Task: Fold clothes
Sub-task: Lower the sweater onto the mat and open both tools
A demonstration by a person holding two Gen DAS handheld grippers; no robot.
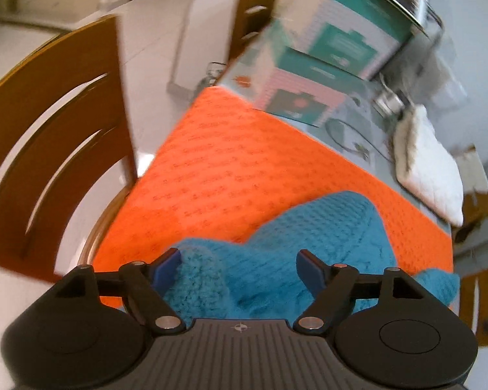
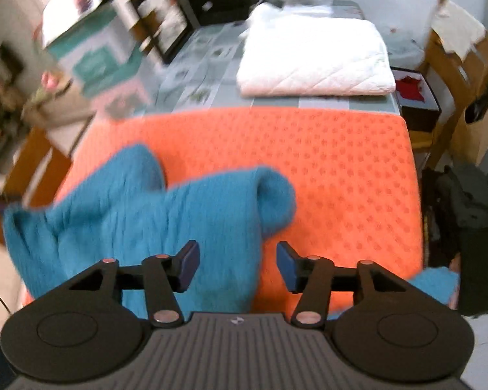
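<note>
A blue knitted garment (image 1: 309, 243) lies crumpled on an orange mat (image 1: 231, 169) on the table. My left gripper (image 1: 239, 266) is open, its jaws wide apart just above the garment's near folds. In the right wrist view the garment (image 2: 140, 214) spreads over the mat's (image 2: 341, 178) left and near part, with a rounded fold toward the middle. My right gripper (image 2: 238, 261) is open above the garment's right edge; its left finger is over the knit, its right finger over bare mat. Both views are motion-blurred.
A folded white quilted cloth (image 2: 312, 58) lies on the table beyond the mat, also in the left wrist view (image 1: 429, 162). Teal and pink boxes (image 1: 328, 52) stand at the far side. A wooden chair (image 1: 55, 136) stands left; another chair (image 2: 455, 65) right.
</note>
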